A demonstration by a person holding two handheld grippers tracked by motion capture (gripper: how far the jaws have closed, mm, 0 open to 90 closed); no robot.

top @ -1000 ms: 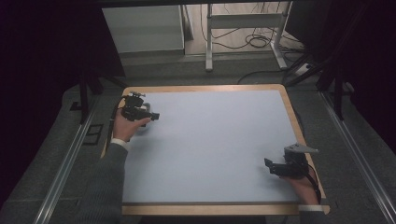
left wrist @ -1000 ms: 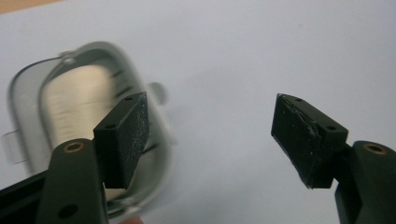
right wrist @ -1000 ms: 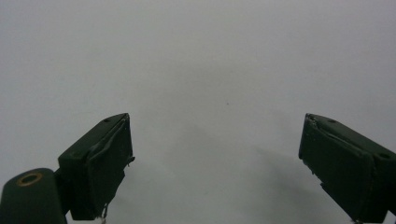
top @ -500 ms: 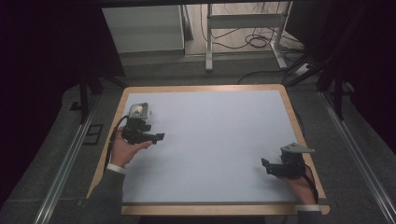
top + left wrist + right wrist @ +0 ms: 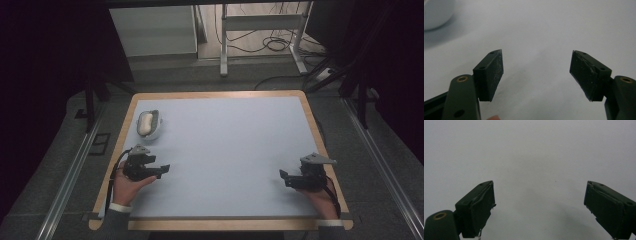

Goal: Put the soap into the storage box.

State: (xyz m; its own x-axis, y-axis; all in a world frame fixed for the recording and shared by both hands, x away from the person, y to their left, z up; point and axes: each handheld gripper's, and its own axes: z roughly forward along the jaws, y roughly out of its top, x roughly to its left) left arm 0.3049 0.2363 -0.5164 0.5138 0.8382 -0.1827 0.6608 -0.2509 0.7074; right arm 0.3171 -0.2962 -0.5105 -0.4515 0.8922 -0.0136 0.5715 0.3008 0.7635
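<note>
Two claws hang over the pale desk (image 5: 230, 150), the left claw (image 5: 162, 169) near the front-left corner and the right claw (image 5: 284, 178) near the front-right, each with its jaws spread wide and nothing between them. A small white dish (image 5: 150, 125) with a pale, bun-like lump (image 5: 145, 123) in it sits at the desk's far-left part, a little beyond the left claw and apart from it. I'd guess the dish is stiff, smooth and breakable, so its rim looks the place to pinch, while the lump seems soft and light and would want only a gentle squeeze across its middle.
</note>
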